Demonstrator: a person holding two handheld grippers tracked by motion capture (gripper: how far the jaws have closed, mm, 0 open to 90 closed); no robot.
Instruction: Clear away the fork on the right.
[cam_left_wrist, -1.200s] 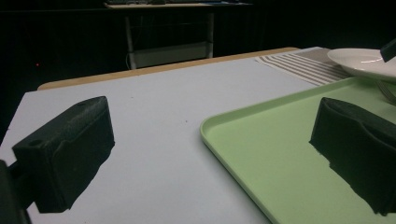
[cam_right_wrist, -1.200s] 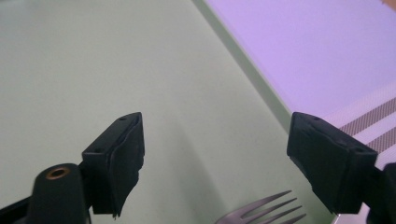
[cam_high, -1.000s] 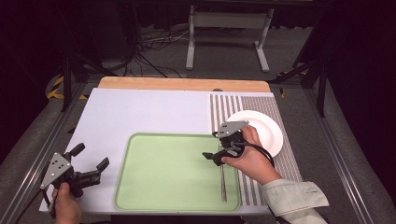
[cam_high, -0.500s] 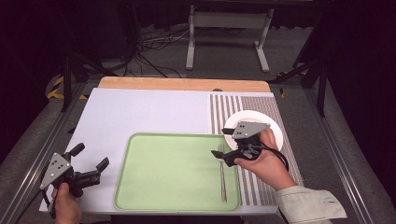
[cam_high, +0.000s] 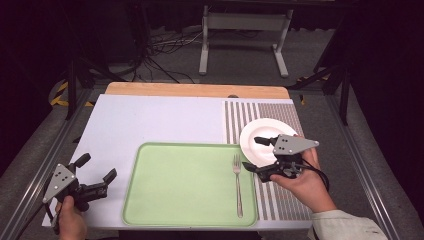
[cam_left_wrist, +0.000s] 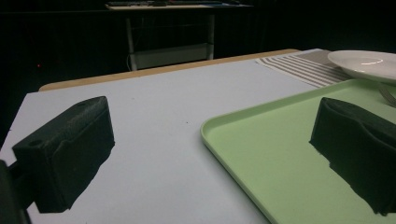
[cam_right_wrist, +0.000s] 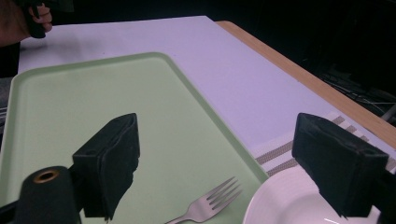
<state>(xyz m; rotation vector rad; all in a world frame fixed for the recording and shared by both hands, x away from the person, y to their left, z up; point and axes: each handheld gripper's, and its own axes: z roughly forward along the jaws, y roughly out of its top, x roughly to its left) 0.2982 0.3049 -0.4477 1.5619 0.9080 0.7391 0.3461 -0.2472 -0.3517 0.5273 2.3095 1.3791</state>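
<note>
fork (cam_high: 237, 184): released onto tray (cam_high: 185, 185), lower centre | right tongs (cam_high: 257, 152): withdrawn over plate (cam_high: 267, 140), wide, empty | left tongs (cam_high: 95, 172): wide, idle

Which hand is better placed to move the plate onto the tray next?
Right. The right tool hovers open at the white plate, its jaws straddling the rim in the right gripper view. The left tool sits across the green tray, far from it.
</note>
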